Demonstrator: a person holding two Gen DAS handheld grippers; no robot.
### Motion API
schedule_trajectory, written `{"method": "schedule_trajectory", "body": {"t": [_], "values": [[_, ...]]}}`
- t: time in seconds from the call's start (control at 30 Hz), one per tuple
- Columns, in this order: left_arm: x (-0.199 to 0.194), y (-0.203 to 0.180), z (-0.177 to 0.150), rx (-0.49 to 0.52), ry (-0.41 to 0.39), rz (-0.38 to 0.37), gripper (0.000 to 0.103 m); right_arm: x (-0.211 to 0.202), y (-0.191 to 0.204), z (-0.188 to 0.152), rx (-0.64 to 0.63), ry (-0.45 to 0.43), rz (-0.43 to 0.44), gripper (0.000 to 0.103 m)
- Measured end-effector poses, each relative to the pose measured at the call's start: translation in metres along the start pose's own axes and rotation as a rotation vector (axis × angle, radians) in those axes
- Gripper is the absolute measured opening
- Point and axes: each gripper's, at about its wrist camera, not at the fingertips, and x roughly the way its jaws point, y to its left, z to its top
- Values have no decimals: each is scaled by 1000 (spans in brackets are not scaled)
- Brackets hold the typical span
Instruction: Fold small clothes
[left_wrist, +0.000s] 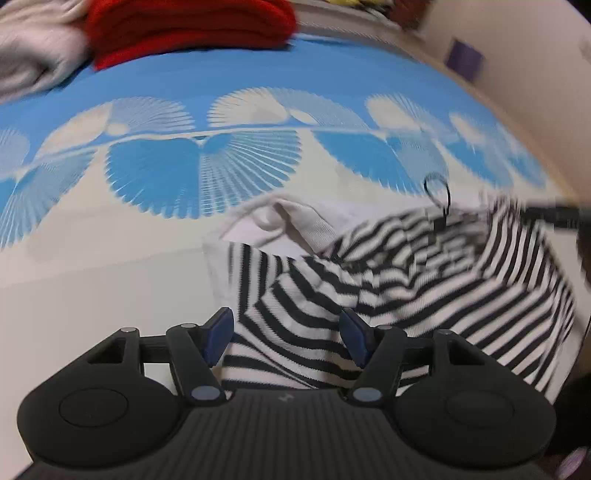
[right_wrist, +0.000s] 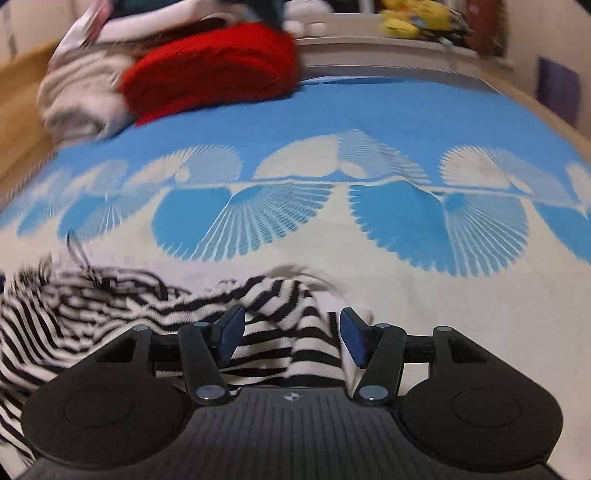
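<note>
Now the work sits at the grasping stage, by my reading. Nearest in the left wrist view, the left hand-held gripper (left_wrist: 286, 338) has its blue pads spread wide, with the striped garment (left_wrist: 406, 280) lying between and beneath them; nothing is pinched. The right hand-held gripper (right_wrist: 291, 338) is likewise spread, and a fold of the same striped garment (right_wrist: 147, 306) runs up between its fingers without being clamped.

The garment, black and white striped with a plain white inner face showing at one upper corner, lies rumpled on the bed cover (left_wrist: 110, 240), over its pale part. It is not flat: ridges and a turned-over flap show in both views. A small dark loop (left_wrist: 439, 195), perhaps a hanging tab or cord, stands up at its far edge; blur keeps me from telling which.

Farther off runs the blue band of the bed cover with its pale fan shapes. Beyond that, well apart from the striped piece, lies a red garment (right_wrist: 221, 66) beside a pale grey one (right_wrist: 77, 96), both in a heap near the bed's far end.

Next, I judge, each gripper needs to close on an edge or corner of the striped cloth, so it can be drawn flat before any fold is made. Motion blur suggests the grippers are moving, so the grasp points may be hard to hit.
</note>
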Motion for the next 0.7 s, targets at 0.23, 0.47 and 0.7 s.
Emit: {"method": "schedule_trajectory", "body": {"t": [0.23, 0.47, 0.7], "values": [[22, -15, -4, 145, -42, 54, 52, 24, 41, -4, -269, 15, -64, 56], [-18, -1, 10, 144, -150, -6, 4, 13, 38, 7, -280, -48, -57, 2], [-20, 37, 44, -159, -324, 14, 4, -17, 9, 52, 29, -298, -34, 2]]}}
